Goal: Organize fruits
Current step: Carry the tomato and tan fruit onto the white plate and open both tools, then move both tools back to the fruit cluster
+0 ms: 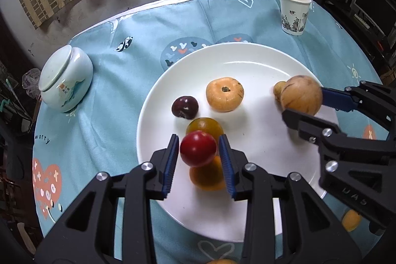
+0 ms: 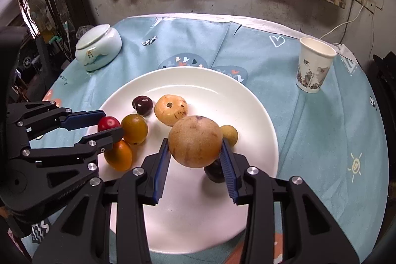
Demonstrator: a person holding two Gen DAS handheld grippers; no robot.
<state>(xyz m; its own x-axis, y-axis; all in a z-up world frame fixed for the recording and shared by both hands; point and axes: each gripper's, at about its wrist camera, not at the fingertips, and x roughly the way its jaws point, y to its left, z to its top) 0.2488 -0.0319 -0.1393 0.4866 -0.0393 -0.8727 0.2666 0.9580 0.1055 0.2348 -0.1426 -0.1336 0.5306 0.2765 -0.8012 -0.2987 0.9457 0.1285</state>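
Left gripper (image 1: 198, 155) parted around a red cherry tomato (image 1: 198, 148), slim gaps at both pads, above the white plate (image 1: 247, 58). Right gripper (image 2: 195, 160) clamped on a large tan round fruit (image 2: 195, 141), hiding most of a dark fruit (image 2: 214, 173) beneath. Orange fruit (image 1: 208, 175) partly covered; contact with plate unclear.

White plate (image 2: 259, 115), red fruit (image 1: 198, 148), tan-brown fruit (image 2: 195, 141), teal tablecloth (image 2: 321, 128) with heart prints.

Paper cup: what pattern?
White paper cup with a grey-brown pictorial print around its lower half; right wrist view shows it best.
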